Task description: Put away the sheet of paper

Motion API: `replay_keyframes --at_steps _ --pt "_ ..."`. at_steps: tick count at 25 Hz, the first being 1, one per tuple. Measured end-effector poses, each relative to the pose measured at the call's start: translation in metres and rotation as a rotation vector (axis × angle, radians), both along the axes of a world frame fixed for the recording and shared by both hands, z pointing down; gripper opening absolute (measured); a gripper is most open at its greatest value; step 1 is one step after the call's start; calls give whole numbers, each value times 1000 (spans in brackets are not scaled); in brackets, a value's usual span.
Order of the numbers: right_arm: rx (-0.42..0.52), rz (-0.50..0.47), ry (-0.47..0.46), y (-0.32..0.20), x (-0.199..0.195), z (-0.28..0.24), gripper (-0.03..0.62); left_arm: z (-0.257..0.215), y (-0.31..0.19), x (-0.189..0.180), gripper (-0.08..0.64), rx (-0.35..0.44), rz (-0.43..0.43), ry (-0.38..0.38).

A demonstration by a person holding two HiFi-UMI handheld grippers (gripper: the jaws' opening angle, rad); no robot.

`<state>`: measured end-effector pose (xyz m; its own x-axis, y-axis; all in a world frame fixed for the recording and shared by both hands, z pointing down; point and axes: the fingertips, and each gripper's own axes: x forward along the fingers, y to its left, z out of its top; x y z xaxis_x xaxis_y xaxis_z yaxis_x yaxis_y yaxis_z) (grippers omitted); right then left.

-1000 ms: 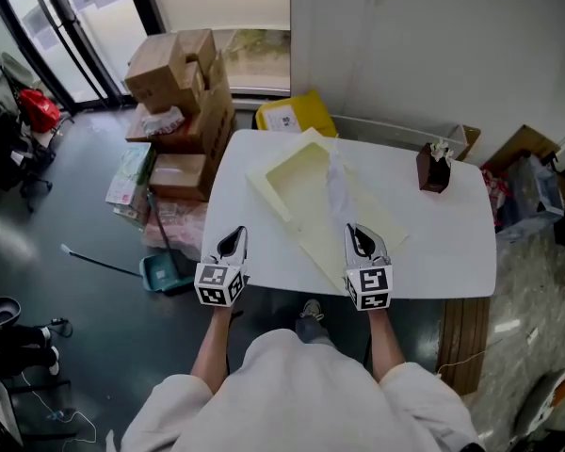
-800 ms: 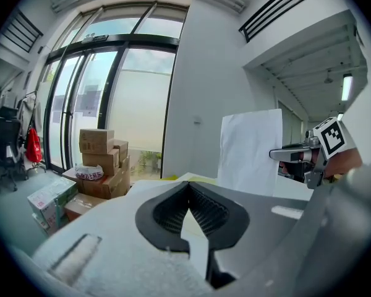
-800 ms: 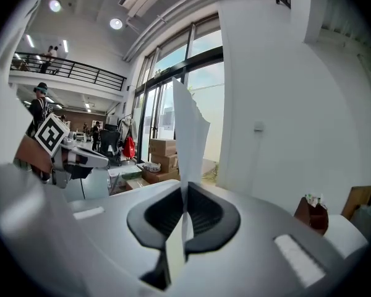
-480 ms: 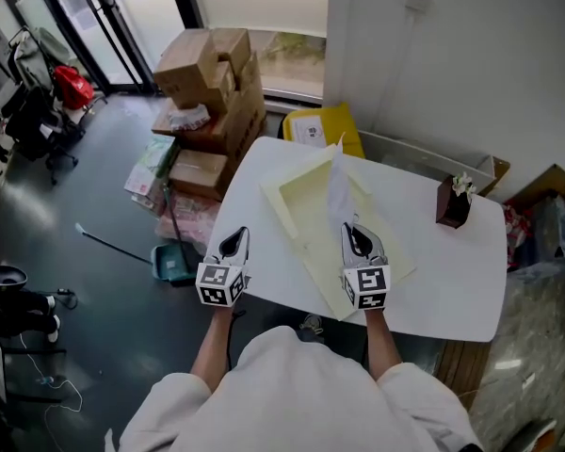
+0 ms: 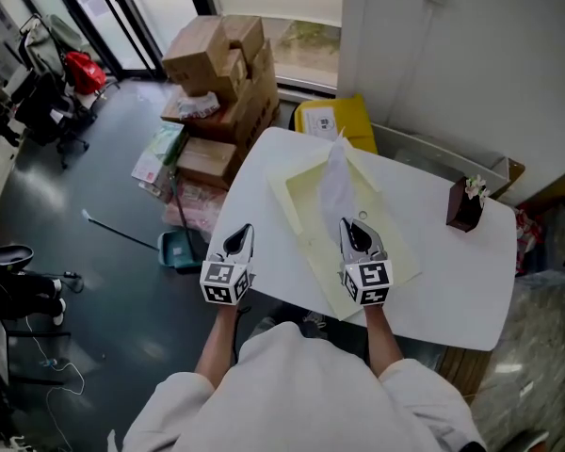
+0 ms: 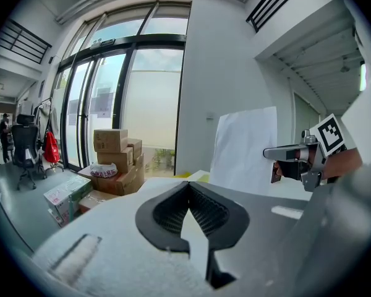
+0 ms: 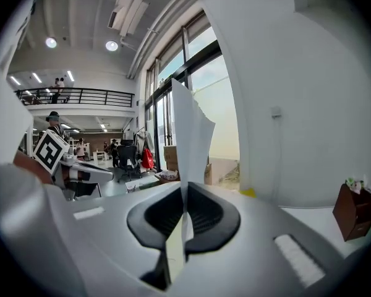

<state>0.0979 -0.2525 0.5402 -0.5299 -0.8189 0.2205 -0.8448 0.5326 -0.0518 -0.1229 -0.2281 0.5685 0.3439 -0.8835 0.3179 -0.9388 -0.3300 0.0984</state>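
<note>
Right gripper view: the right gripper (image 7: 184, 190) is pinched on the sheet (image 7: 190, 135), which stands upright above the tray (image 5: 306, 210). The left gripper (image 6: 187, 185) is closed and empty. I'd tip the sheet flat over the tray, lower it slowly, and release only once it rests.

- Two grippers noted: one left gripper (image 5: 242, 234) and one right gripper (image 5: 357, 226), with one marker cube (image 5: 222, 283) on each.
- One sheet of paper (image 5: 336, 182).
- One bench (image 5: 443, 271), white.
- One pale yellow folder (image 5: 306, 210) on the bench.
- One brown holder (image 5: 464, 208) on the bench.
- One yellow box (image 5: 334, 123) by the wall.
- One stack of cardboard boxes (image 5: 196, 55): at least four counted, full number not confirmed.
- One teal dustpan (image 5: 177, 250) on the floor.
- One red bag (image 5: 85, 69).
</note>
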Motion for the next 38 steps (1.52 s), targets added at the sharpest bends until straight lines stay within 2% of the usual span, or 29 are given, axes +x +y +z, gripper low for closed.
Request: replay_keyframes --at_steps 6,11,18,23,27,33,35,38 --pt "-64 39 -80 1 1 13 2 10 -6 1 2 -21 35 4" --pt "-147 136 -157 6 12 33 2 16 -23 7 2 -33 105 13" --pt "-310 319 -369 16 40 75 2 22 -42 18 2 -42 200 23" --pt "-418 436 -484 33 62 115 2 28 -47 24 2 -56 242 26" --pt "-552 499 -596 49 76 157 2 30 -48 30 2 -61 265 27" --pt "-734 628 -833 67 97 213 2 30 -48 32 2 -62 272 26" --pt "-759 655 -859 71 104 223 2 31 -47 31 0 -63 268 25" --pt "-783 650 -849 71 108 230 2 33 -46 29 2 -68 259 23"
